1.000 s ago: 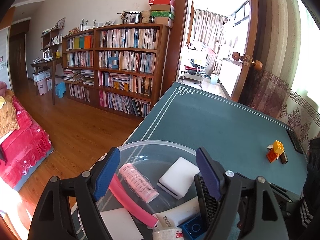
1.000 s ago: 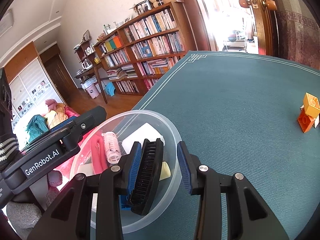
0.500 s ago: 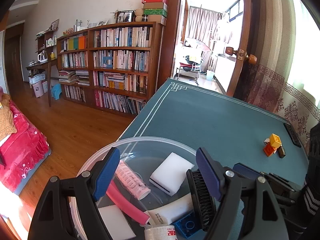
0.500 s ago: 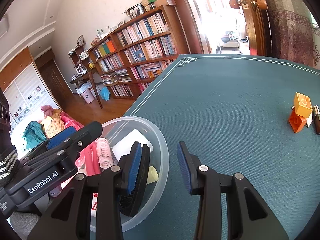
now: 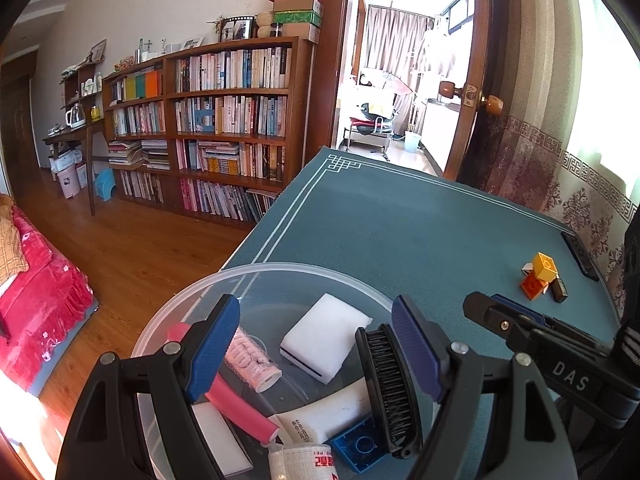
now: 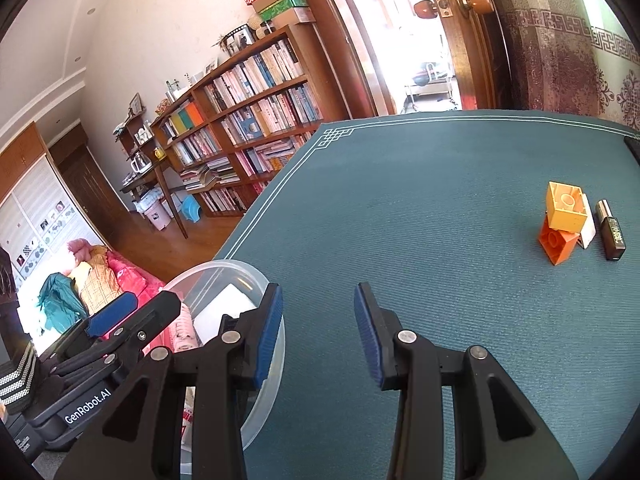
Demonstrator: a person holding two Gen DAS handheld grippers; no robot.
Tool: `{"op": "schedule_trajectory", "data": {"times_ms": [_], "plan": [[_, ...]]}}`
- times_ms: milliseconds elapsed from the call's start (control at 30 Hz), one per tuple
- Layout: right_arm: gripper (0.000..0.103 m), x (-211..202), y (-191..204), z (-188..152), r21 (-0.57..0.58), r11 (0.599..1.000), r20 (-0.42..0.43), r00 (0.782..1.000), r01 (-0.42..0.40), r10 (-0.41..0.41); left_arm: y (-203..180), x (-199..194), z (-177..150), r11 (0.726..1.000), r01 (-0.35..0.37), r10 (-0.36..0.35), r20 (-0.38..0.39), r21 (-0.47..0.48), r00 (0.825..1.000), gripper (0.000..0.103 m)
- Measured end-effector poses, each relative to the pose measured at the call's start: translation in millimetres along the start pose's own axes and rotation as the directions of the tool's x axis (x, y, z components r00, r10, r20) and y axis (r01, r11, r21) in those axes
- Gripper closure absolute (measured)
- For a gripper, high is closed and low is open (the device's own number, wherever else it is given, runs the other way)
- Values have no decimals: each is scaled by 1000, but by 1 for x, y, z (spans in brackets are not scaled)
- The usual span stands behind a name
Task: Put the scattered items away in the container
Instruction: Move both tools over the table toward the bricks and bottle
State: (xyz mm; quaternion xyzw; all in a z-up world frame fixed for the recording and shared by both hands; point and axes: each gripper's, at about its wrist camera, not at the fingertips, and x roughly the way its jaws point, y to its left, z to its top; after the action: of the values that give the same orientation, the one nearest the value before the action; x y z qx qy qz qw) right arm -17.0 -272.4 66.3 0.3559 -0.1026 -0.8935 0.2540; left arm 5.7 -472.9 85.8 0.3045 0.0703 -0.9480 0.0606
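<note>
Clear round plastic container [image 5: 280, 270], tabletop's 7 o'clock edge: near rim cut off by frame. Contents: white foam block [image 5: 324, 336], ribbed pink hair roller [image 5: 250, 358], black bristled comb [image 5: 390, 392] half behind left claw [image 5: 316, 350], blue studded brick [image 5: 358, 446].

Left claw: wide apart, empty. Right claw [image 6: 318, 334]: spread, empty.

Teal woven tabletop [image 6: 420, 208], 2 o'clock: yellow block [image 6: 566, 206] atop orange block [image 6: 556, 246]; white piece [image 6: 587, 226] mostly hidden; dark tube [image 6: 610, 230], label unreadable.
</note>
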Motion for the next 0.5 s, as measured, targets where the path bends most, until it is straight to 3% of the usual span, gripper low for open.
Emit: {"op": "schedule_trajectory", "data": {"times_ms": [500], "plan": [[63, -20, -64, 0, 52, 985, 19, 986, 167, -168, -18, 3, -4, 999, 21, -20, -16, 28, 1000, 21]]}}
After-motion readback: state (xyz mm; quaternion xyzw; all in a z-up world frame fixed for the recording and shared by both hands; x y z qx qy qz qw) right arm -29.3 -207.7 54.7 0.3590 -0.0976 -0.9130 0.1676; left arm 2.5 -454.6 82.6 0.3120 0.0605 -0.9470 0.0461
